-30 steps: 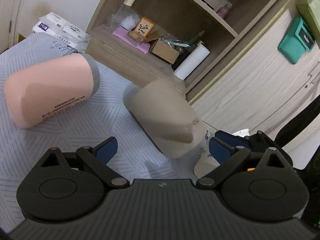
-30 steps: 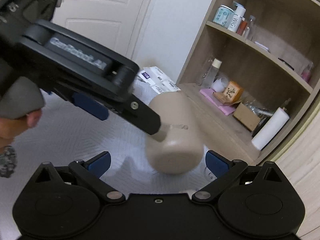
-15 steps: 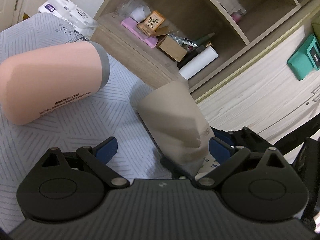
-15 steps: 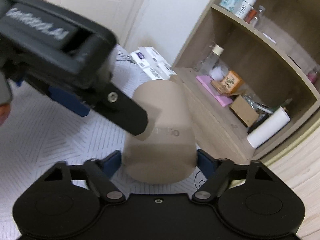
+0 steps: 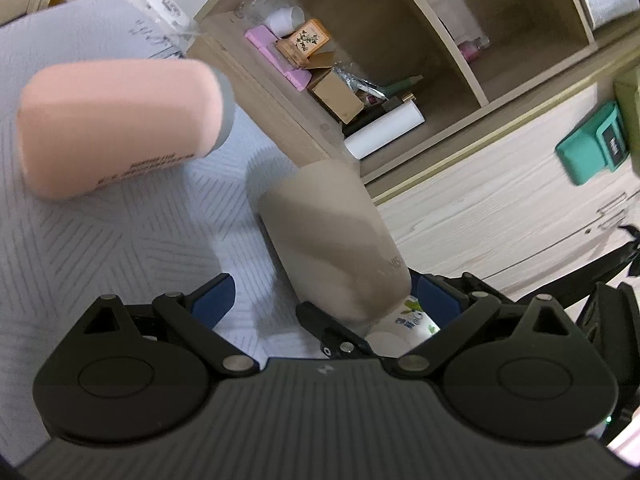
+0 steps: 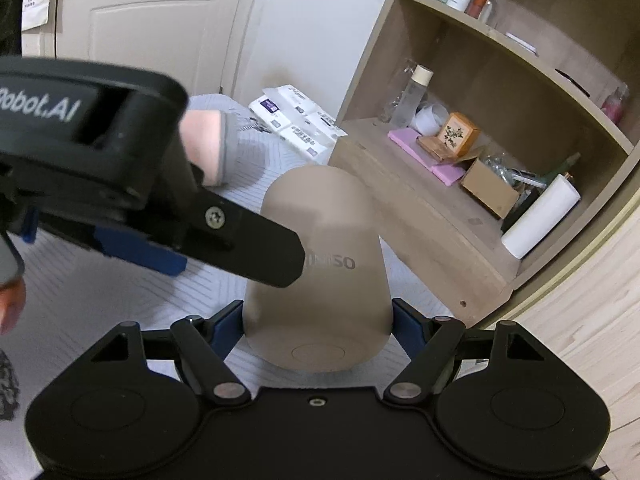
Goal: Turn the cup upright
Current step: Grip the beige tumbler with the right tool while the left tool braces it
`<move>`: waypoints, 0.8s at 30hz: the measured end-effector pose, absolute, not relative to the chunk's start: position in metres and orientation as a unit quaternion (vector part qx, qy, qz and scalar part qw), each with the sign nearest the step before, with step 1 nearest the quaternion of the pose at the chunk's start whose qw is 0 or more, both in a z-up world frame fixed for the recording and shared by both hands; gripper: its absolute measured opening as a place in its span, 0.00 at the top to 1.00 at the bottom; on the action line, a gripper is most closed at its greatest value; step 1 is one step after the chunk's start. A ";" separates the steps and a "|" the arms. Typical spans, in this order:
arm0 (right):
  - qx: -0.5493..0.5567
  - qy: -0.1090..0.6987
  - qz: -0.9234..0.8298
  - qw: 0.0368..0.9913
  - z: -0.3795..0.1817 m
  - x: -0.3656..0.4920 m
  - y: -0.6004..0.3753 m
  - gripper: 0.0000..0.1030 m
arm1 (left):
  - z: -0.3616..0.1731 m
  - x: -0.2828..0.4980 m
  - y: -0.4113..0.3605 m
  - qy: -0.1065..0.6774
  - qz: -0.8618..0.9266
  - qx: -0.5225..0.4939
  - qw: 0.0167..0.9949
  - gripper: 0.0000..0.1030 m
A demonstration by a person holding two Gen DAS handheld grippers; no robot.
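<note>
- Beige cup point(image 6: 320, 280) at lower centre of the right wrist view, lying with its flat base toward the camera and its body running up the frame, printed lettering on its side.
- Clamped between the blue pads point(image 6: 402, 326) of the right gripper point(image 6: 318, 326), one pad pressed on each side of the base end; narrow setting, holding the cup.
- Same cup point(image 5: 336, 240) in the centre of the left wrist view, tilted from upper left to lower right, lower end reaching the bottom centre just above the black body.
- Left gripper point(image 5: 324, 296) spread wide, blue pads point(image 5: 212, 300) well apart; right-hand pad just beside the cup's lower end, left-hand pad clear of it, nothing gripped.
- Left gripper point(image 6: 120, 184) also filling the left half of the right wrist view, one black finger crossing in front of the cup's side at mid-frame; touching or not cannot be told.
- Pink cup point(image 5: 120, 128) with a grey band at upper left of the left wrist view, lying on its side, well apart from the beige one; a slice of it point(image 6: 208, 148) visible at centre left of the right wrist view behind the black finger.
- Grey patterned cloth point(image 5: 100, 260) under both cups, filling the left side of the left wrist view.
- Wooden shelf unit point(image 6: 460, 200) at upper right of the right wrist view, with a white roll point(image 6: 540, 216), a cardboard box point(image 6: 488, 188) and pink pads point(image 6: 408, 138) on its lowest board.
- White tissue packs point(image 6: 300, 120) at upper centre of the right wrist view, past the cloth.
- Small patterned white item point(image 5: 408, 320) at bottom centre of the left wrist view, partly hidden under the cup's lower end.
</note>
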State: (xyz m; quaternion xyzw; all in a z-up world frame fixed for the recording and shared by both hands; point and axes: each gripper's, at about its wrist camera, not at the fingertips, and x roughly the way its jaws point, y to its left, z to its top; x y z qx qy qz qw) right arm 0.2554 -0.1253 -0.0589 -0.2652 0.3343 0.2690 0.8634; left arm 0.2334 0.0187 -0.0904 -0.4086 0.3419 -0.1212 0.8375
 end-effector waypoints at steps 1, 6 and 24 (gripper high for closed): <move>-0.263 0.334 0.270 0.864 -0.057 0.253 -0.124 0.21 | -0.091 0.231 0.021 0.341 -0.121 -0.415 0.835 0.04; -0.217 0.370 0.262 0.865 -0.055 0.244 -0.121 0.21 | -0.096 0.223 0.031 0.342 -0.132 -0.446 0.817 0.09; -0.032 0.446 0.253 0.858 -0.050 0.175 -0.145 0.21 | -0.099 0.182 0.042 0.377 -0.163 -0.438 0.800 0.20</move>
